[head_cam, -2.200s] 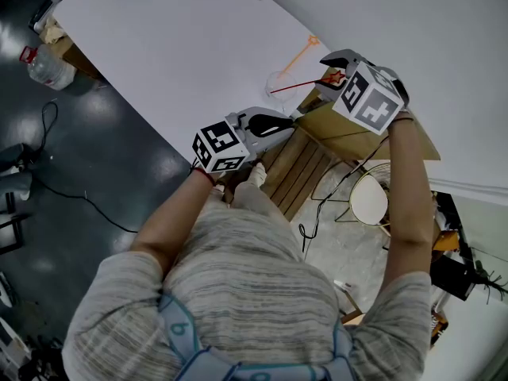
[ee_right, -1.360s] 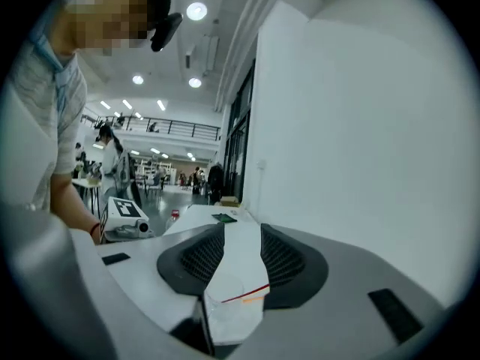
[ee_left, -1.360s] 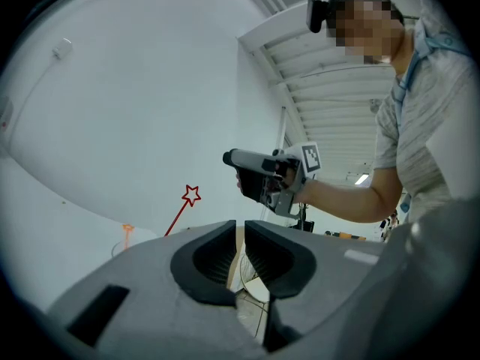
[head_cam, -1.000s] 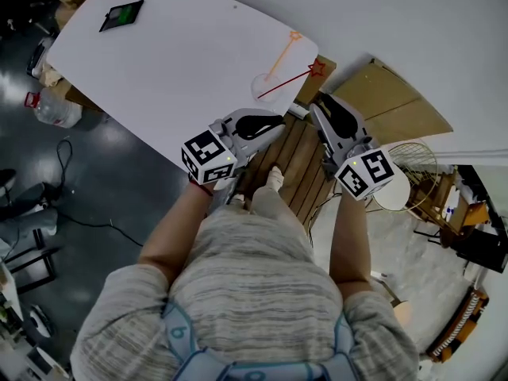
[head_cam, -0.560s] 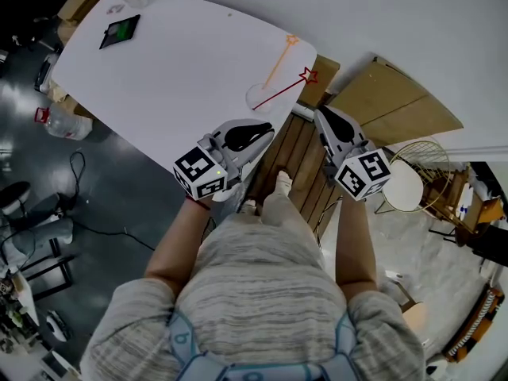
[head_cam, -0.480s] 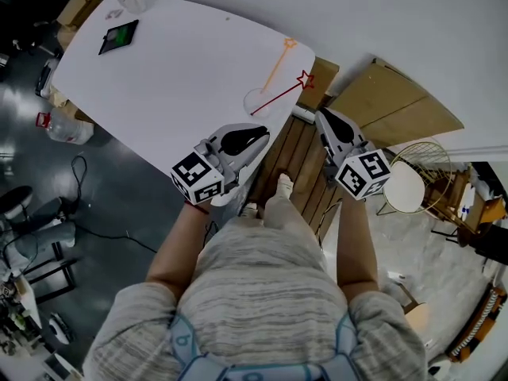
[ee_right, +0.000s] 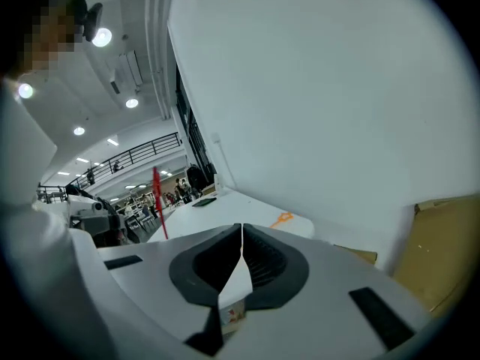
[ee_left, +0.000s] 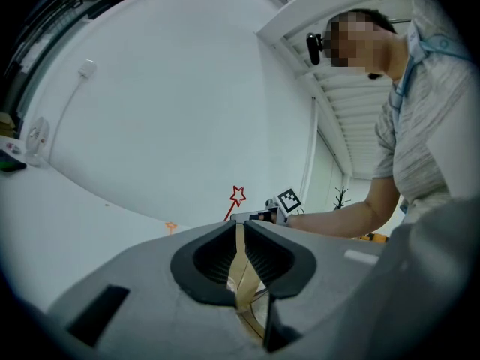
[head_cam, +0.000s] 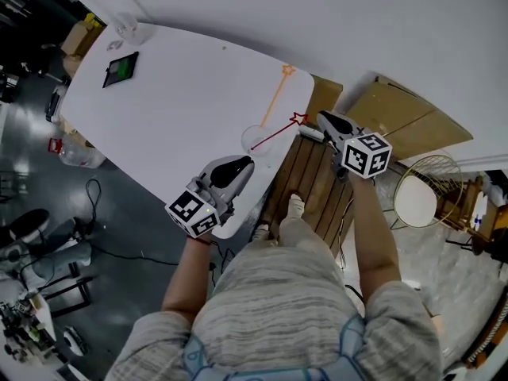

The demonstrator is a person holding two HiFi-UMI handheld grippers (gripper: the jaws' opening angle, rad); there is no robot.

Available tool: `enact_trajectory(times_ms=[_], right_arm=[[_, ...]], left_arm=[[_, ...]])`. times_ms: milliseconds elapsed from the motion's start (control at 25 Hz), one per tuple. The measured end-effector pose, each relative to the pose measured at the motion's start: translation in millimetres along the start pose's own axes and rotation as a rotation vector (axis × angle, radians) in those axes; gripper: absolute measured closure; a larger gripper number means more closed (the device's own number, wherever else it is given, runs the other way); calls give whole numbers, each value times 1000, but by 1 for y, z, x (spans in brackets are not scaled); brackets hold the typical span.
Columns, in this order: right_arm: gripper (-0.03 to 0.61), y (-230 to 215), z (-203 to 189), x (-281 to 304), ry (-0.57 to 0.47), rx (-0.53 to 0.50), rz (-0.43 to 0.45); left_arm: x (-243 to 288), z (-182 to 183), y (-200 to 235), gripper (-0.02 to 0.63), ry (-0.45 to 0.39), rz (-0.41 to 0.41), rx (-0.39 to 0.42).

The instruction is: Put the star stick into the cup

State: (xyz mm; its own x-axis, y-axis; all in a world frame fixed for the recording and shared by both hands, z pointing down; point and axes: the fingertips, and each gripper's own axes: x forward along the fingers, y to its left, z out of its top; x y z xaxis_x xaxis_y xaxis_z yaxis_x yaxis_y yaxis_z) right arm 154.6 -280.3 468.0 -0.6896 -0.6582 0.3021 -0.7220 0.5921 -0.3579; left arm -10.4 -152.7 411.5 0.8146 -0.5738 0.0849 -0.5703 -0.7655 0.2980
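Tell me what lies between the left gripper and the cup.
Nothing stands there: in the head view, only a short strip of bare white table shows between the left gripper and the clear cup.

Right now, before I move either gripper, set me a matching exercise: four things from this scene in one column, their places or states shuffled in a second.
Column one:
1. red star-tipped stick
2. orange star-tipped stick
3. dark flat device with a green screen
4. right gripper

Column two:
A. shut, holding nothing
B. lying flat on the white table
C. near the table's end farthest from the cup
D. leaning in the clear cup

Pairs: 1-D, 2-B, 3-C, 4-A.
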Motion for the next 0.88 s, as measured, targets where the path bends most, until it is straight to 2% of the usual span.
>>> enact_trajectory(times_ms=[280, 520, 800, 880], right_arm=[[565, -38, 12, 61, 78, -91, 22], [565, -54, 14, 105, 138, -110, 71], [563, -69, 19, 143, 235, -158, 138], [545, -72, 22, 154, 265, -181, 156]], left_arm=[[0, -8, 24, 569, 26, 77, -32], [6, -10, 47, 569, 33, 138, -49], [10, -10, 57, 569, 43, 171, -54], [11, -10, 59, 569, 47, 177, -56]])
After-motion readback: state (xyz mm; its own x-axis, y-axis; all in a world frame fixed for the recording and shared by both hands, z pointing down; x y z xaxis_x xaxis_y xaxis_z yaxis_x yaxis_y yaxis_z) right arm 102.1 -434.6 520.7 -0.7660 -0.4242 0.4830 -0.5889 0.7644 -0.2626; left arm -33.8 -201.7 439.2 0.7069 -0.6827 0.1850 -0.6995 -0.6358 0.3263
